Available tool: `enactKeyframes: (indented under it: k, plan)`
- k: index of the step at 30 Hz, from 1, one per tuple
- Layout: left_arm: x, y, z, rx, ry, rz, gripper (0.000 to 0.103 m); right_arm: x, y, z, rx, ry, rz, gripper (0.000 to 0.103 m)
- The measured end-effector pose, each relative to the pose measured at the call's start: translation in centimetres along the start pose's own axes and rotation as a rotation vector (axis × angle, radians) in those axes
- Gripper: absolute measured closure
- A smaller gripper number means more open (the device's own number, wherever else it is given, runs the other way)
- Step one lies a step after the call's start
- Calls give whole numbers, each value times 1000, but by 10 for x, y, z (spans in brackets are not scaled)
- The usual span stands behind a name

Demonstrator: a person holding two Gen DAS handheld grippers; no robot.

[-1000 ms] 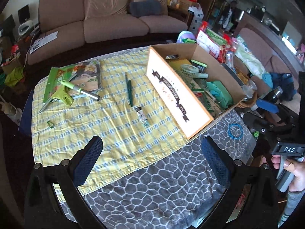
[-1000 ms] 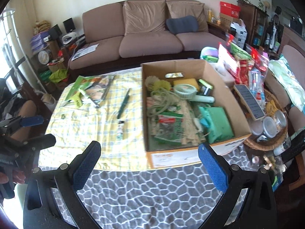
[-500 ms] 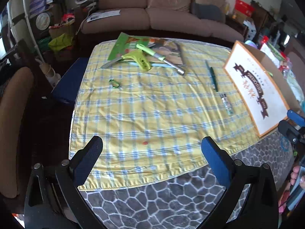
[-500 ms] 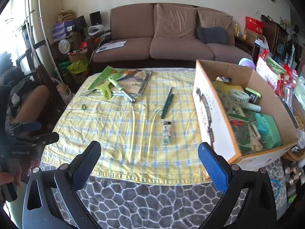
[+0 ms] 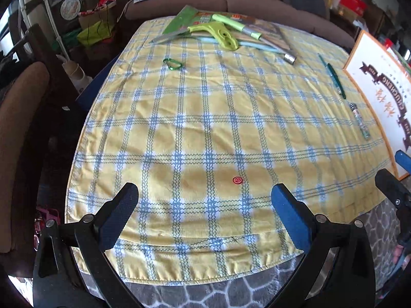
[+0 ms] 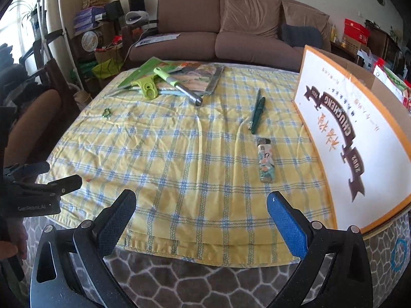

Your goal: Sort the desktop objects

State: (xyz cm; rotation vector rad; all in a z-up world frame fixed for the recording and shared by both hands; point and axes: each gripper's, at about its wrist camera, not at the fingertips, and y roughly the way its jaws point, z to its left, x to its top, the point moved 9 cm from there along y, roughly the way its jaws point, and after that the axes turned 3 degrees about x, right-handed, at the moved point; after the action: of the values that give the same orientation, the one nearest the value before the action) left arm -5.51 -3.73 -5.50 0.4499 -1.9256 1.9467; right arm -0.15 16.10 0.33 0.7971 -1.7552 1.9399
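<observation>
My left gripper [image 5: 204, 201] is open over the near edge of the yellow plaid cloth [image 5: 205, 118], just short of a small red button [image 5: 237, 180]. Farther off lie a green carabiner [image 5: 172, 64], a lime squeegee [image 5: 221, 34] on a magazine [image 5: 267, 29], green pens [image 5: 335, 79] and a lighter [image 5: 359, 120]. My right gripper [image 6: 200, 211] is open and empty above the cloth's front hem. Ahead of it to the right are the lighter [image 6: 266, 159] and the pens [image 6: 257, 110], with the cardboard box [image 6: 357, 133] at the right.
A brown sofa [image 6: 231, 28] stands behind the table. A chair [image 5: 20, 118] and floor clutter are at the left. The grey patterned tabletop [image 6: 205, 282] shows below the cloth. The left gripper's black body [image 6: 38, 192] appears at the left of the right wrist view.
Both grippers have swung left and come lower and closer to the cloth. The box has slid to the right edge of both views, its inside out of sight. The red button is nearer the left gripper.
</observation>
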Motion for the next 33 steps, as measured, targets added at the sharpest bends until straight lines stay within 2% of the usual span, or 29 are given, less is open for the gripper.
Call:
enactKeyframes:
  k: [3,8,12,13,33]
  plan:
    - [-4,16,1,10,-6,17,0,-9,17,-1,-8,-4,23,0]
    - [0,17,-2,36,-21,-35,0,-19,36,-11,-32,49,39,0]
    - [0,15,-1,48,-36,-112,0,-31,53,-8,-50,38,87,0]
    - [0,15,-1,48,-36,-116,0,-31,53,-7,-56,35,69,0]
    - [0,16,-1,47,-35,-116,0,-33,52,-8,-54,40,70,0]
